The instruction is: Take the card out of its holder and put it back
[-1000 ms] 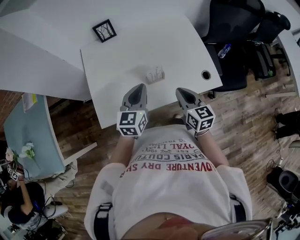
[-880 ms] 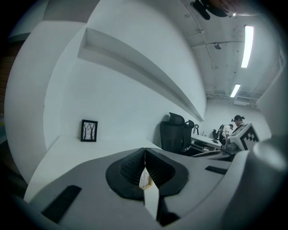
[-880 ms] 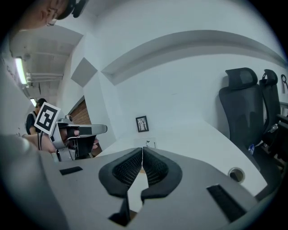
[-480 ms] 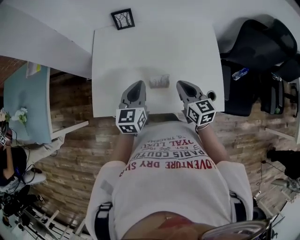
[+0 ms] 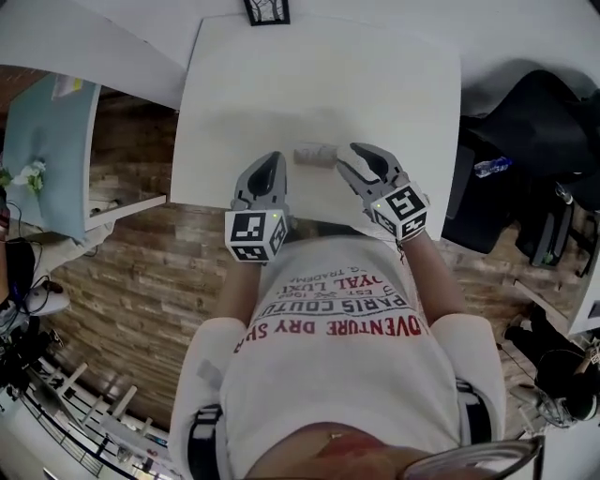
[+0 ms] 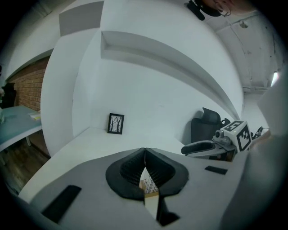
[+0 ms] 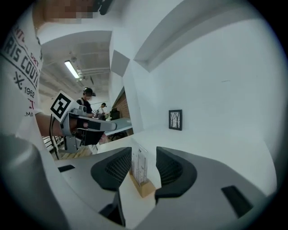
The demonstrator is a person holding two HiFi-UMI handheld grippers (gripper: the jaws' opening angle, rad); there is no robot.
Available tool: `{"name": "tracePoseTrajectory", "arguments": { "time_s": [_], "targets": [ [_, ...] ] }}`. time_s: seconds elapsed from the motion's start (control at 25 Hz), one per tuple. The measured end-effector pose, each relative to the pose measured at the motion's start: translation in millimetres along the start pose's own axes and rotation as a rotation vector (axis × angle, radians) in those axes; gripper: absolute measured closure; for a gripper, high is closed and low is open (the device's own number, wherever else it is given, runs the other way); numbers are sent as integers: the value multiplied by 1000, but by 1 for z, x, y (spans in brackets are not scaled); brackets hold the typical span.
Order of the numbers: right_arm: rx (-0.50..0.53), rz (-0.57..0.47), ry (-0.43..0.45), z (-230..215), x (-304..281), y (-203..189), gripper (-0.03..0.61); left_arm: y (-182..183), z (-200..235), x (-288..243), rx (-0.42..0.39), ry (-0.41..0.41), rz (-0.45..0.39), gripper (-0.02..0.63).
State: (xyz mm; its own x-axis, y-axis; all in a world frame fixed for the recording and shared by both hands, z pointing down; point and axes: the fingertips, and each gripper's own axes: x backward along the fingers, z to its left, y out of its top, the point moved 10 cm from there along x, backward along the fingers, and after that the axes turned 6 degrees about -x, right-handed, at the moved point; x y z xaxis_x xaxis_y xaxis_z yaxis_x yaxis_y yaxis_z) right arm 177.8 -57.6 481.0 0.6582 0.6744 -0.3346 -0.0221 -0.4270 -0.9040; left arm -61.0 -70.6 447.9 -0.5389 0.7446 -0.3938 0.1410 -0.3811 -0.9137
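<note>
A clear card holder point(image 5: 316, 155) on a wooden base stands near the front of the white table point(image 5: 319, 84), with a printed card point(image 7: 139, 165) upright in it. My right gripper point(image 5: 351, 156) sits just right of it, its jaws opening. In the right gripper view the holder point(image 7: 143, 185) stands in the gap between the pads point(image 7: 170, 170), and neither pad touches it. My left gripper point(image 5: 270, 159) is left of the holder, shut with nothing in it. In the left gripper view part of the holder point(image 6: 149, 187) shows past the shut gripper point(image 6: 145, 152).
A small black picture frame point(image 5: 265, 9) stands at the table's far edge. A black office chair point(image 5: 539, 112) and a bottle point(image 5: 490, 168) are to the right. A pale blue table point(image 5: 52, 150) is at the left. People stand far off point(image 7: 87, 102).
The right gripper has moved in toward the holder and its jaws have spread apart. The left gripper stays shut. The head view has swung, so the table sits straighter in the frame.
</note>
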Motion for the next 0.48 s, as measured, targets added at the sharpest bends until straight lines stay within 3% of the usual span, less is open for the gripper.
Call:
{"name": "tracePoseTrajectory", "arguments": {
  "time_s": [0.48],
  "targets": [
    [82,154,296,-37,-43,-8,414,-19,-10,-13,43,84,69,589]
  ]
}}
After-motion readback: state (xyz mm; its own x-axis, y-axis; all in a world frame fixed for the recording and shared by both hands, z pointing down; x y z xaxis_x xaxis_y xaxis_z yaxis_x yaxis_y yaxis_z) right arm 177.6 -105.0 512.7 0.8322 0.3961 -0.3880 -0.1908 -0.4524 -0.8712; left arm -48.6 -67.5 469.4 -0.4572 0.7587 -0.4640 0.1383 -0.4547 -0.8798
